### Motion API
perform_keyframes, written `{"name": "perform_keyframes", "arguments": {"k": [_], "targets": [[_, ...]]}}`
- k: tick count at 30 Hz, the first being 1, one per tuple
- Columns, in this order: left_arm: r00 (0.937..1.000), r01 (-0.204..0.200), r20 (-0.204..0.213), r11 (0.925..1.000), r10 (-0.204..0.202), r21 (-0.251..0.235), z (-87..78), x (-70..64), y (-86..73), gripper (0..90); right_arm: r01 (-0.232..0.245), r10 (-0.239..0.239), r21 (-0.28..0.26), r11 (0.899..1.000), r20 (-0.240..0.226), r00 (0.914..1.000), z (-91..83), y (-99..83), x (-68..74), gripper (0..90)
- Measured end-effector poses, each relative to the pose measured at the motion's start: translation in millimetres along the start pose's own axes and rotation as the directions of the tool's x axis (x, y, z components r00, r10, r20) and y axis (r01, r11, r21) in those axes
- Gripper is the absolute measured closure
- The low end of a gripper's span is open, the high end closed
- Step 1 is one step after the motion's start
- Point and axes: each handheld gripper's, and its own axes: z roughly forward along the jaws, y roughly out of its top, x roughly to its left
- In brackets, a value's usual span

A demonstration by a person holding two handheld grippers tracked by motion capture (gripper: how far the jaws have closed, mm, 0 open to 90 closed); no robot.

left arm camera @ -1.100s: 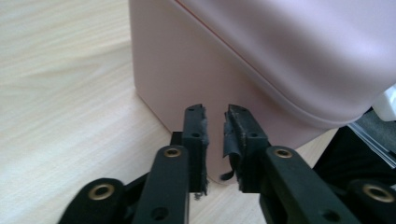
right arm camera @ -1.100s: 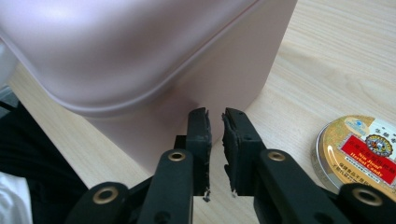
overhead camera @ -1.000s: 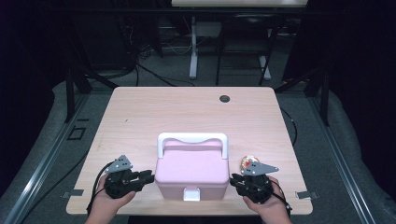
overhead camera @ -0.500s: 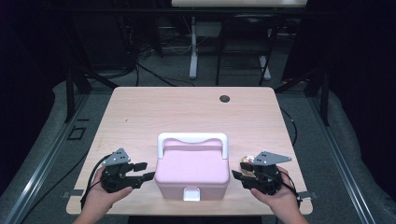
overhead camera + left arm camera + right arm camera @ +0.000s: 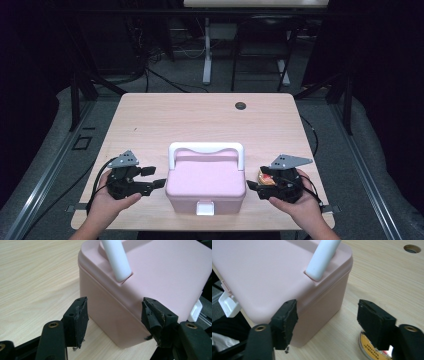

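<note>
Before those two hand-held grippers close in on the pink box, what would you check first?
1. Left hand-held gripper open: ok.
2. Right hand-held gripper open: ok.
3. Pink plastic box with white handle flat on the light wooden table, between both grippers: ok.
4. White front latch fastened: cannot tell.
5. Small round yellow-labelled tin beside the right gripper, close to its path: not ok.
6. Jaws touching the box: not yet, ok.

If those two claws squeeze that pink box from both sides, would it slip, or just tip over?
The pink box looks like smooth, hard plastic, so the open left gripper and right gripper might slide on its walls. It sits low and wide on the table, so tipping seems unlikely. Its white handle probably offers a surer hold.
</note>
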Motion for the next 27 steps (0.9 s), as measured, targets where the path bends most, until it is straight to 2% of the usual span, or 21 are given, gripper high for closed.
{"name": "perform_keyframes", "arguments": {"k": [3, 6, 8, 13, 17, 23, 25, 27], "targets": [[1.0, -0.008, -0.005, 0.9999, 0.008, -0.008, 0.3, -1.5, 3.6, 33.4, 0.019, -0.019, 0.025, 0.999, -0.013, 0.9997, 2.7, 3.2, 1.5, 21.8], [0.9999, 0.006, 0.016, 0.9998, -0.006, -0.019, -0.5, -0.5, 7.0, 29.9, 0.014, -0.014, 0.045, 0.999, -0.002, 0.9999, 3.9, 6.6, 1.1, 14.8], [0.9995, 0.013, 0.03, 0.9996, -0.013, -0.024, -1.4, 0.5, 8.6, 27.5, 0.011, -0.011, 0.055, 0.998, -0.001, 0.9999, 4.1, 8.8, 0.3, 14.0], [0.9997, 0.009, 0.024, 0.9997, -0.009, -0.022, -3.0, 2.2, 13.3, 27.1, 0.024, -0.022, 0.075, 0.997, -0.024, 0.9995, 2.8, 15.9, -4.3, 10.7], [0.9999, 0.004, 0.015, 0.9989, -0.003, -0.047, -6.3, 3.1, 19.2, 30.1, 0.045, -0.044, 0.06, 0.997, -0.017, 0.9989, -0.8, 23.4, -7.0, 14.3], [0.9994, -0.009, 0.033, 0.999, 0.011, -0.045, -5.1, 3.0, 29.2, 36.7, 0.054, -0.054, 0.001, 0.999, -0.057, 0.9969, -4.7, 35.8, -11.0, 25.5], [0.9991, -0.006, 0.042, 0.999, 0.008, -0.044, -2.5, 4.1, 32.0, 38.8, 0.049, -0.048, 0.014, 0.999, -0.09, 0.9948, -3.6, 38.5, -11.3, 31.3], [0.9988, -0.008, 0.048, 0.9992, 0.01, -0.04, -0.2, 4.5, 33.9, 40.9, 0.061, -0.056, 0.041, 0.997, -0.11, 0.9924, -1.3, 40.8, -10.5, 32.1]]}}
